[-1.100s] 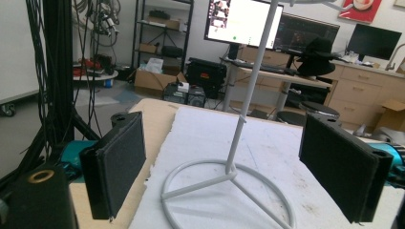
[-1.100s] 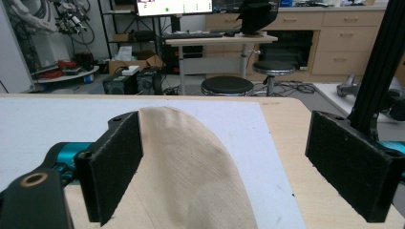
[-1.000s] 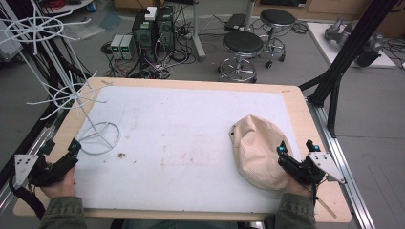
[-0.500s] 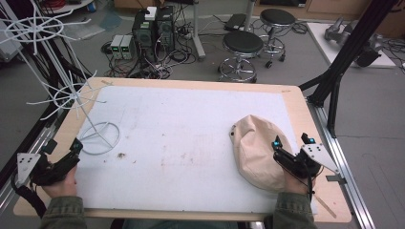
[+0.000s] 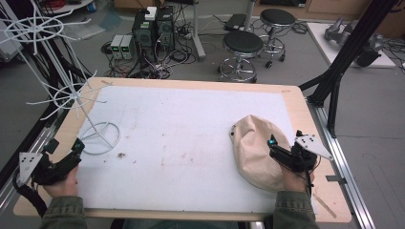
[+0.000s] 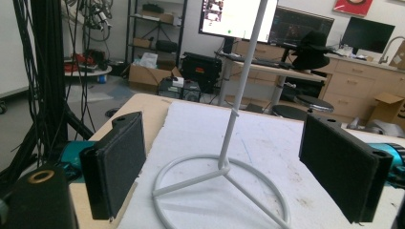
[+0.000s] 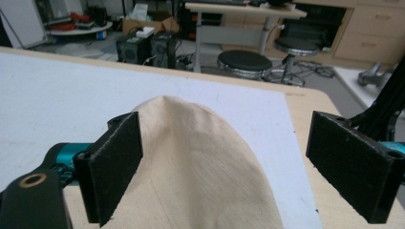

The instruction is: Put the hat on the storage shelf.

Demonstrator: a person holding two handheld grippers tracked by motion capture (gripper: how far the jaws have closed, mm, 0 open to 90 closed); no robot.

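- Right gripper [image 5: 281,151] at lower right of the high view, jaws spread wide over the beige cap [image 5: 255,150].
- Left gripper [image 5: 64,155] at lower left, released, facing the white wire stand [image 5: 100,138].

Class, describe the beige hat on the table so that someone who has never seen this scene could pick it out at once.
Start at the white mat covering the wooden table. Go to its right side, where the right hand-held gripper hangs open over a soft, rounded beige cloth hat. It is the one fabric thing there; the white wire stand at the left is thin metal.
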